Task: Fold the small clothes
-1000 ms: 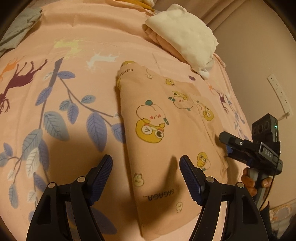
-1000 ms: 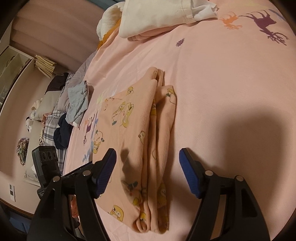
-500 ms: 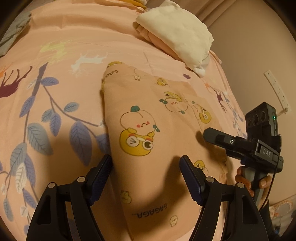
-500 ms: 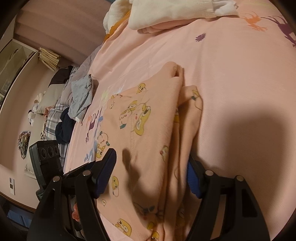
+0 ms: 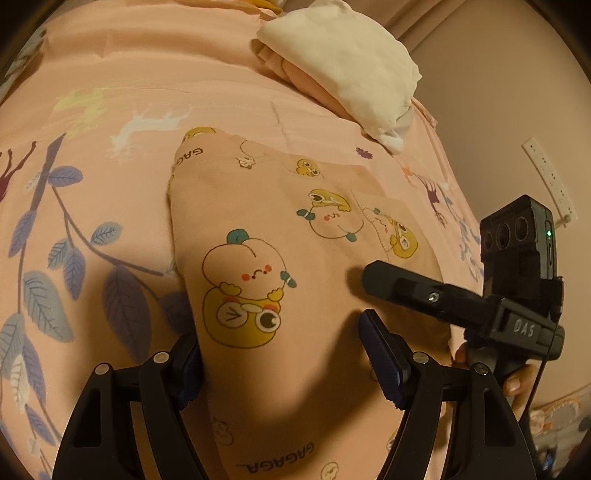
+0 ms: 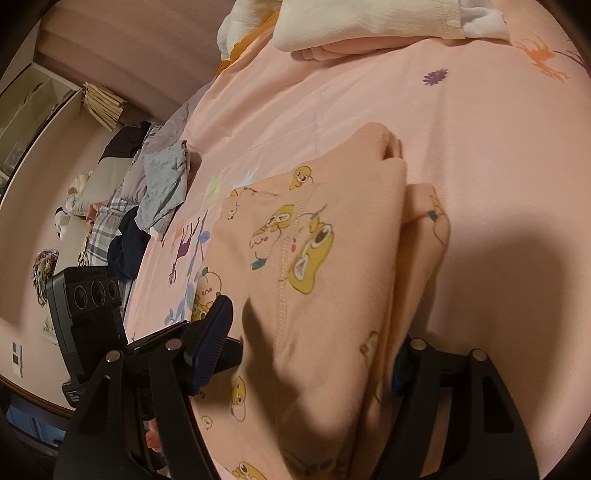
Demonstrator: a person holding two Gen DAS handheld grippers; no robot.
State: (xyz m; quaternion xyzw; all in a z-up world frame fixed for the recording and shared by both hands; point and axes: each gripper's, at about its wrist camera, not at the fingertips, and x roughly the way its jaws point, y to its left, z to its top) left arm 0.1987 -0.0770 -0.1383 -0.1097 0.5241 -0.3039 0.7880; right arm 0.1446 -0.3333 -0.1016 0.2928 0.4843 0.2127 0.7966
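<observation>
A small peach garment with yellow cartoon prints (image 5: 280, 258) lies folded on the pink bedsheet (image 5: 147, 74). My left gripper (image 5: 284, 354) is open, its jaws straddling the garment's left folded edge near the front. My right gripper (image 6: 314, 347) is open, its jaws straddling the garment's (image 6: 325, 266) right folded edge, where layers are stacked. The right gripper also shows in the left wrist view (image 5: 436, 291), low over the garment's right side. The left gripper's body shows in the right wrist view (image 6: 92, 317).
A stack of folded white and pink clothes (image 5: 343, 70) sits at the far side of the bed, also in the right wrist view (image 6: 369, 22). A heap of grey, plaid and dark clothes (image 6: 147, 206) lies at the left. A wall (image 5: 517, 92) borders the bed on the right.
Both grippers have moved forward and down over the garment, so its edges now lie between the open jaws. The garment looks larger and closer in both views.
</observation>
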